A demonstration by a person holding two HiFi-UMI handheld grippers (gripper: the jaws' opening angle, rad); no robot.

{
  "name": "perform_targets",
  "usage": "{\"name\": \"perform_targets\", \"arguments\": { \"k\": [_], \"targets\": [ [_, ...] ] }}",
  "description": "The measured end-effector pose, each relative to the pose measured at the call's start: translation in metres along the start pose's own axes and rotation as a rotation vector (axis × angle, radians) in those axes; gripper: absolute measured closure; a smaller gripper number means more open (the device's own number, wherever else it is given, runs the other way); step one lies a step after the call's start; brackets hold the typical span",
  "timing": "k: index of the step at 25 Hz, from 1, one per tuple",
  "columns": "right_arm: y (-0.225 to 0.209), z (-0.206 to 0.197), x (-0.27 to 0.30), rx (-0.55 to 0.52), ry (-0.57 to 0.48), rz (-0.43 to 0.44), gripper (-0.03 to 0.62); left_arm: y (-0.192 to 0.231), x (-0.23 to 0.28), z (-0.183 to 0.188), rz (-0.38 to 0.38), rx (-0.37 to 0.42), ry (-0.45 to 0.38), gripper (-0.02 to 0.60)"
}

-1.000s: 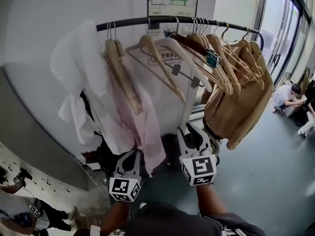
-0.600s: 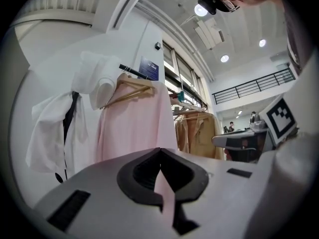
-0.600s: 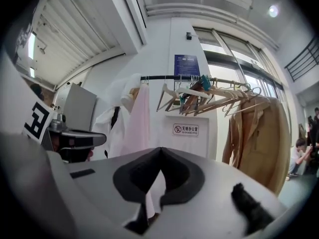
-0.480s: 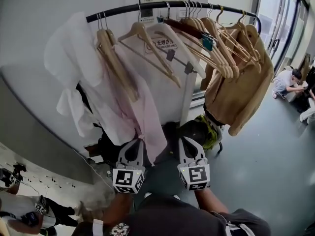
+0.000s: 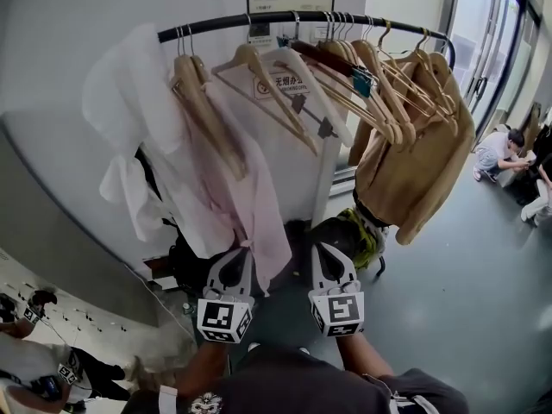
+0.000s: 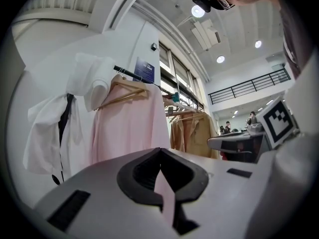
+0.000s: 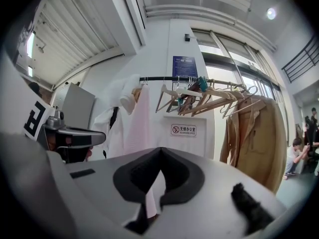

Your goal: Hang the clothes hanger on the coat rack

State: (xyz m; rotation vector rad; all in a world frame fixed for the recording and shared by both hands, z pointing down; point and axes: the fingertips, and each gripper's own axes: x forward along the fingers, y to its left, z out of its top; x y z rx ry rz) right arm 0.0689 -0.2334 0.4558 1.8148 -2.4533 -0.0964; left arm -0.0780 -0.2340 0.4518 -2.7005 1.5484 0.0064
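The black rack bar [image 5: 285,17] runs across the top of the head view. Along it hang several wooden hangers [image 5: 259,67] and a white hanger [image 5: 315,89]. A pink shirt [image 5: 250,197] hangs left of centre, a tan jacket [image 5: 414,162] at the right end. Both grippers are low, well below the bar and side by side. My left gripper [image 5: 235,255] [image 6: 159,149] is shut and holds nothing, close to the pink shirt's hem. My right gripper [image 5: 323,250] [image 7: 160,148] is also shut with nothing in it, pointing level at the rack.
A white garment [image 5: 129,119] hangs at the rack's left end against a grey wall. A green and black bag [image 5: 354,231] lies on the floor under the rack. A person [image 5: 496,153] crouches on the floor at the far right. A no-smoking sign [image 7: 183,129] sits behind the rack.
My right gripper has come down away from the hangers and its jaws have gone from open to shut. The left gripper has stayed about where it was.
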Motion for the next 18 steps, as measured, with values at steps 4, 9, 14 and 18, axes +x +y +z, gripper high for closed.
{"name": "perform_targets", "arguments": {
  "k": [4, 9, 14, 18],
  "targets": [
    [0.003, -0.003, -0.002, 0.008, 0.008, 0.003, 0.580, -0.002, -0.002, -0.003, -0.001, 0.000, 0.010, 0.572],
    [0.001, -0.004, -0.001, 0.008, 0.014, -0.001, 0.580, -0.002, 0.000, -0.006, -0.006, -0.006, 0.015, 0.572],
    [0.004, -0.002, -0.003, 0.005, 0.007, 0.005, 0.580, -0.004, 0.000, -0.009, -0.014, -0.010, 0.023, 0.572],
    [0.007, 0.015, -0.006, -0.025, -0.033, 0.019, 0.580, -0.004, 0.004, -0.009, -0.017, -0.012, 0.013, 0.572]
  ]
}}
